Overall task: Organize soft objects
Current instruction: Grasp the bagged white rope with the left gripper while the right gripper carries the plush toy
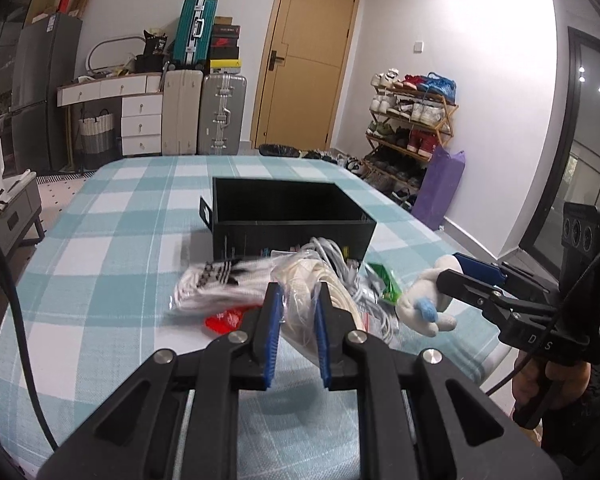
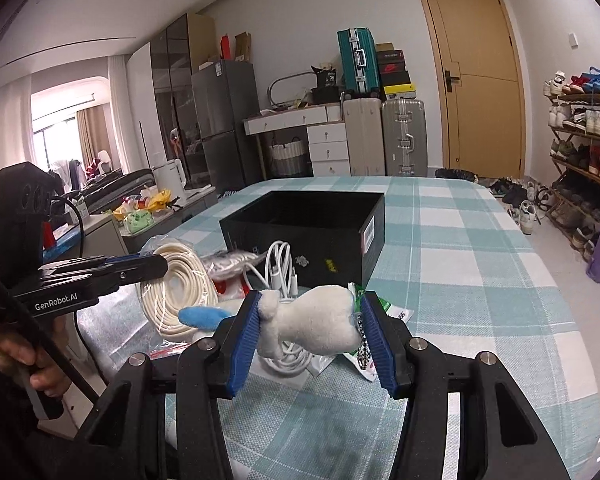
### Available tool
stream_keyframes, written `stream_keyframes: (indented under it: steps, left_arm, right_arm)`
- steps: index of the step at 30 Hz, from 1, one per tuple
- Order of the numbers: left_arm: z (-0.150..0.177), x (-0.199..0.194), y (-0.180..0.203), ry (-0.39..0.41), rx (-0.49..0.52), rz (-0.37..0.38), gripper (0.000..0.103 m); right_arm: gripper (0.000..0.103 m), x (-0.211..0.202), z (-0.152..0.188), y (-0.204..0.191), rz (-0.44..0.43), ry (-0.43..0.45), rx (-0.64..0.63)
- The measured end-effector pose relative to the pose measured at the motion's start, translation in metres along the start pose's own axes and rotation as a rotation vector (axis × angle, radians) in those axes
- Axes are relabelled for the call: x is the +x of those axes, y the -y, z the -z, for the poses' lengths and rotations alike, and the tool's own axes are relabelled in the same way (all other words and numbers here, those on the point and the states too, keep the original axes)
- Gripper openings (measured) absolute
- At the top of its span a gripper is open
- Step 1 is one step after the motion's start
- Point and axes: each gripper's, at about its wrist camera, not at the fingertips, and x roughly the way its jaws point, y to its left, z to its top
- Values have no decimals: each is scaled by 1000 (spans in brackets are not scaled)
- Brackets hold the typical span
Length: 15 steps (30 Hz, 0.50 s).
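Observation:
My left gripper (image 1: 296, 300) is shut on a bagged coil of cream cable (image 1: 320, 300), held above the checked table; the coil also shows in the right wrist view (image 2: 180, 292). My right gripper (image 2: 312, 312) is shut on a white plush toy with a blue tail (image 2: 320, 324), which also shows in the left wrist view (image 1: 424, 304). An open black box (image 1: 288, 216) (image 2: 312, 232) stands behind the pile. A bagged pair of white socks (image 1: 216, 284), a white charging cable (image 2: 284, 268), a red packet (image 1: 228, 320) and a green packet (image 1: 384, 284) lie in front of the box.
The table with the teal checked cloth (image 1: 112, 240) runs to a near edge under the grippers. The right gripper (image 1: 452, 272) shows at the right of the left wrist view. A shoe rack (image 1: 412, 128), suitcases (image 1: 220, 116) and a door stand beyond.

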Motion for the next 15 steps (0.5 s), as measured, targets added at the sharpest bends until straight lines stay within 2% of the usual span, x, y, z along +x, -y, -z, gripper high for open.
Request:
stream_keyframes:
  steps: [15]
  left_arm:
    - [-49, -5, -21, 115, -9, -59, 14]
  right_arm:
    - [51, -4, -50, -7, 45, 68, -28]
